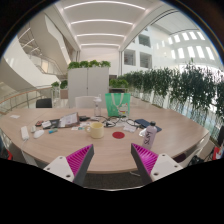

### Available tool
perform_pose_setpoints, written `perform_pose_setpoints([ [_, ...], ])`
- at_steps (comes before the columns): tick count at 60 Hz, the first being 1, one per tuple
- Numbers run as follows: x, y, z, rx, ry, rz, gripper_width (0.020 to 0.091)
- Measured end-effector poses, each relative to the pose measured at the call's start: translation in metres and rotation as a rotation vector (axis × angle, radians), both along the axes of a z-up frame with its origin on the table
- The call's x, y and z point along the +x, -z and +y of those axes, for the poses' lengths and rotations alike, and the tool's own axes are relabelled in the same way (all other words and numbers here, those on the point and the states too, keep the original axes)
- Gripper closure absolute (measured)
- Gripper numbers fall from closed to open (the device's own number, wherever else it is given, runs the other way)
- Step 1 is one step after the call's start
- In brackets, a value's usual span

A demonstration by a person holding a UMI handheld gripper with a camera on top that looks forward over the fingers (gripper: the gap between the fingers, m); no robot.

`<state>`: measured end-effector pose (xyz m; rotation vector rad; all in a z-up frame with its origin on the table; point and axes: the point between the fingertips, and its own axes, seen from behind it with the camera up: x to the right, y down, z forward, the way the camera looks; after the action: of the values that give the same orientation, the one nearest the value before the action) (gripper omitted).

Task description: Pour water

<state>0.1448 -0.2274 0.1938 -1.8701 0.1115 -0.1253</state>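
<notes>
Mug (96,128) one, on table (110,150); two fingers (78,159) spread, holding nothing.

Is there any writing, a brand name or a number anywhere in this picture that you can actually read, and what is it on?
None can be read.
The green bag at the table's far side shows no legible print.
Papers and small items on the table beyond the open gripper are too small to read.
The white cabinets behind show no legible sign.
</notes>
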Motion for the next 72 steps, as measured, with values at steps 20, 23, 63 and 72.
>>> perform_pose_setpoints([
  [20, 0.225, 0.099, 0.174, 0.115, 0.075, -0.023, 0.0280],
  [23, 0.243, 0.110, 0.187, 0.115, 0.089, -0.017, 0.0280],
  [63, 0.282, 0.079, 0.267, 0.053, 0.132, 0.023, 0.0712],
  [72, 0.261, -0.032, 0.320, 0.097, 0.096, -0.348, 0.0714],
])
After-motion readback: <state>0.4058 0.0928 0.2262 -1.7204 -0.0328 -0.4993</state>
